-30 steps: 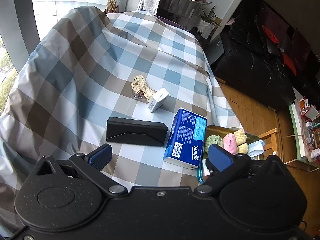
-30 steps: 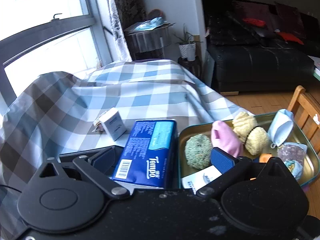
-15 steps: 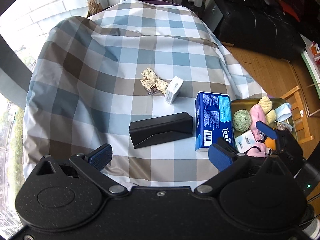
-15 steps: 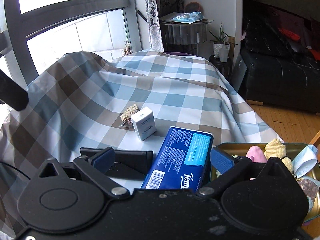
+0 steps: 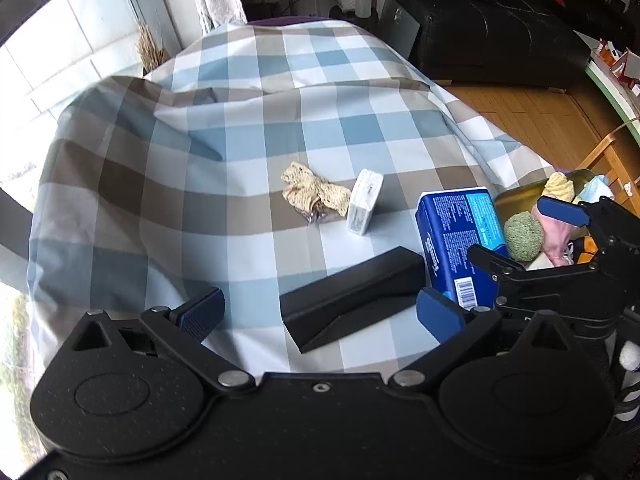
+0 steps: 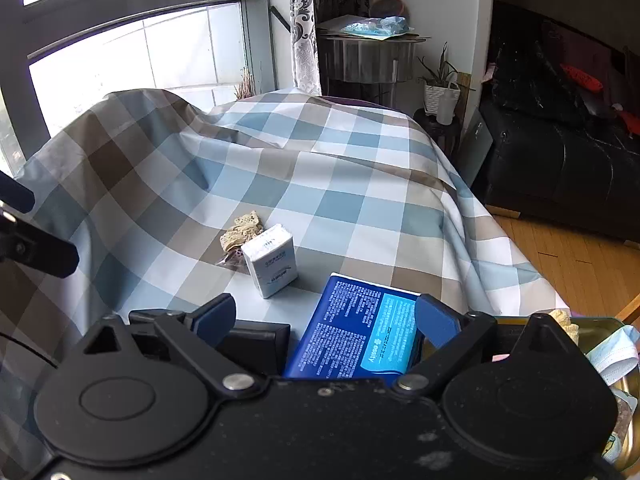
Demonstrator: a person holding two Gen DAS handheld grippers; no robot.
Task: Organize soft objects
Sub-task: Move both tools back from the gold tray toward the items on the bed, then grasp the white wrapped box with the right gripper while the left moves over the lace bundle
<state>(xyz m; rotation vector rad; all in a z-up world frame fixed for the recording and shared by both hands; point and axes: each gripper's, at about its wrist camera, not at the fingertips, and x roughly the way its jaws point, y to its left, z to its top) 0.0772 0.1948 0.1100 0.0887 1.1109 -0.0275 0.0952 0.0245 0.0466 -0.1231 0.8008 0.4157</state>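
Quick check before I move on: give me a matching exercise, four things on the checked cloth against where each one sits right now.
Things:
1. beige lace scrap
2. small white pack
3. black case
4. green pom-pom

Places:
A. in the metal tray
B. between the lace scrap and the blue tissue pack
C. farthest left, against the small white pack
D. nearest the left gripper, whose jaws stand open

Pairs: 1-C, 2-B, 3-D, 4-A

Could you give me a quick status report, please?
Left gripper and right gripper open, empty. Beige lace cloth lies loose on checked tablecloth. Small white box touches it.
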